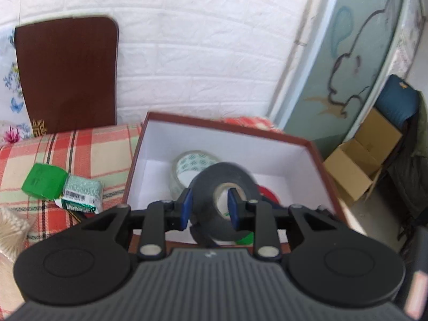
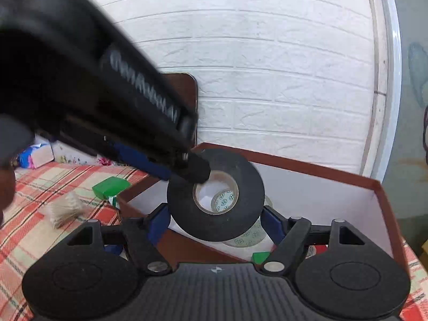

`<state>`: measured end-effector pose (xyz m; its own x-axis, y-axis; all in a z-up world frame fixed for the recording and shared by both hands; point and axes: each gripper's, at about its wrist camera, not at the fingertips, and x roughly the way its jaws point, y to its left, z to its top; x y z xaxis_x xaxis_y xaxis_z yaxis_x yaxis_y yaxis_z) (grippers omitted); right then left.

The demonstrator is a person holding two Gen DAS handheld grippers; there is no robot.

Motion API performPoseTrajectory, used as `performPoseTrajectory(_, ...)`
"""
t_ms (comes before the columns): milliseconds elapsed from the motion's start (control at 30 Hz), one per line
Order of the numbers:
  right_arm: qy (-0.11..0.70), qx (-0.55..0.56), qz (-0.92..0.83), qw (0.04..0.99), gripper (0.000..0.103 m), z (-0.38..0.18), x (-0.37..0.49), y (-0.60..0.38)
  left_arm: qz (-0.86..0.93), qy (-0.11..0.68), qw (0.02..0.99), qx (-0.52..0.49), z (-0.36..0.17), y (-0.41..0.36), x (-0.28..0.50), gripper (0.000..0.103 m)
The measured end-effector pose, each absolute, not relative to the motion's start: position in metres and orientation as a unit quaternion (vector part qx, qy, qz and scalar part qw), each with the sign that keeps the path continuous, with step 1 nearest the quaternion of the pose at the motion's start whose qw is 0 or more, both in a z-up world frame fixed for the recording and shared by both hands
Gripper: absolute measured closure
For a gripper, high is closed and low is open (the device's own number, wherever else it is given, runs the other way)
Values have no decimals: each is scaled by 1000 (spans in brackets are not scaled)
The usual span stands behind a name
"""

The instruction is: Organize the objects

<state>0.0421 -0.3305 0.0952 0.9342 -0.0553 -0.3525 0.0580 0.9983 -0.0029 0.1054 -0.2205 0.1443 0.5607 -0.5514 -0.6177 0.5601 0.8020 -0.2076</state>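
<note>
Plaid cloth: red, green and cream check, covering the work surface. Twine bundle: pale, fibrous, at the far left edge, blurred; likely soft and light. Green block: small, boxy, lying on the cloth just beside a green-and-white packet with a barcode label; both are outside the box. Brown board: leaning upright against the white brick wall behind. Box: open-topped, brown rim, white inside, right of the packet. Clear tape roll: printed with green marks, already inside the box. Black tape roll: held in the air over the box interior, standing on edge in the left wrist view. Left gripper: jaws clamped on the roll's wall, one blue pad on the outer face, the other through the core. Handling estimate: moderately light, stiff as a ring, matte surface probably grippy rather than slick, not fragile; a pinch across the wall through the core seems the soundest hold, since a grip across the full width would need a wide opening. Red item: partly hidden behind the roll, kind unclear. Right gripper: jaws spread apart, flanking the roll below it, holding nothing. Cardboard carton: open, on the floor, far right.
</note>
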Motion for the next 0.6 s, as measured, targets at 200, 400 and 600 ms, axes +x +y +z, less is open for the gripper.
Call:
performPoseTrajectory(200, 166, 7, -29, 986, 29, 94, 30, -321, -296, 353, 887, 5, 138, -207, 102, 72)
performPoseTrajectory(400, 157, 27, -31, 987, 28, 89, -16, -303, -276, 348, 896, 20, 140, -183, 69, 71)
performPoseTrajectory(600, 197, 58, -16, 979, 27, 73, -46, -287, -246, 356, 901, 20, 126, -150, 41, 70)
